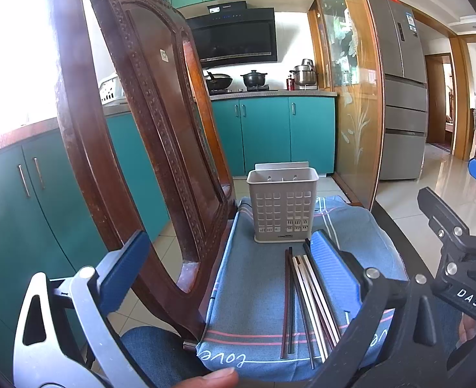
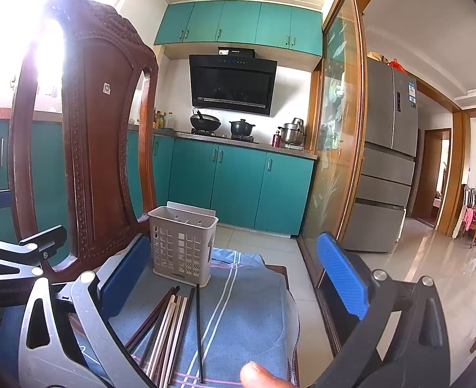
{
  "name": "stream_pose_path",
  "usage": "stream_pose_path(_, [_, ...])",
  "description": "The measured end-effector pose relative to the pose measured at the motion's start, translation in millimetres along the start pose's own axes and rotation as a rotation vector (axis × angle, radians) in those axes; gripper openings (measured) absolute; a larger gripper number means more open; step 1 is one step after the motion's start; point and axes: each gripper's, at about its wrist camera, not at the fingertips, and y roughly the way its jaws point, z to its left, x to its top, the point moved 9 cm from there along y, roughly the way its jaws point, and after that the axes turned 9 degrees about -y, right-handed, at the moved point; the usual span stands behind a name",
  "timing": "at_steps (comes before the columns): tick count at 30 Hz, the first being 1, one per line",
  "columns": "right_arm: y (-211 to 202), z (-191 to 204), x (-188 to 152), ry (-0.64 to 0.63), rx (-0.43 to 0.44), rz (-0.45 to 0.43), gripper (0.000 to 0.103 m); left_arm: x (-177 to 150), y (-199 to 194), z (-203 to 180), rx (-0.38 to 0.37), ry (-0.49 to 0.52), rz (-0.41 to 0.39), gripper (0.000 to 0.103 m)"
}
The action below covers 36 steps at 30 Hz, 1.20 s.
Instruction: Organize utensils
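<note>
Several chopsticks [image 1: 305, 300], dark and pale, lie in a loose bundle on a blue cloth [image 1: 257, 291] spread over a chair seat. A grey perforated utensil holder [image 1: 283, 205] stands upright and empty at the cloth's far end. My left gripper [image 1: 234, 258] hovers open above the cloth, its right finger just beside the chopsticks. In the right wrist view the chopsticks [image 2: 170, 329] lie at lower left and the holder [image 2: 182, 244] stands beyond them. My right gripper [image 2: 234, 278] is open over the cloth [image 2: 247, 317] with nothing between its fingers.
A carved wooden chair back [image 1: 147, 135] rises close on the left. Teal cabinets [image 1: 270, 132], a stove with pots [image 1: 238, 80] and a steel fridge [image 1: 402, 90] stand behind. A glass sliding door [image 1: 354, 97] is on the right. A fingertip [image 2: 263, 375] shows at the bottom edge.
</note>
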Motion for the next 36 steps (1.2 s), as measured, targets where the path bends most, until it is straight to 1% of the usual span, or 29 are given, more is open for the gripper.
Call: stream_pose_path(36, [-7.0,-3.1,1.1,-0.002,-0.003,-0.021,0.101,-0.6,0.5,0.2,-0.001,0.003,0.007,0.099])
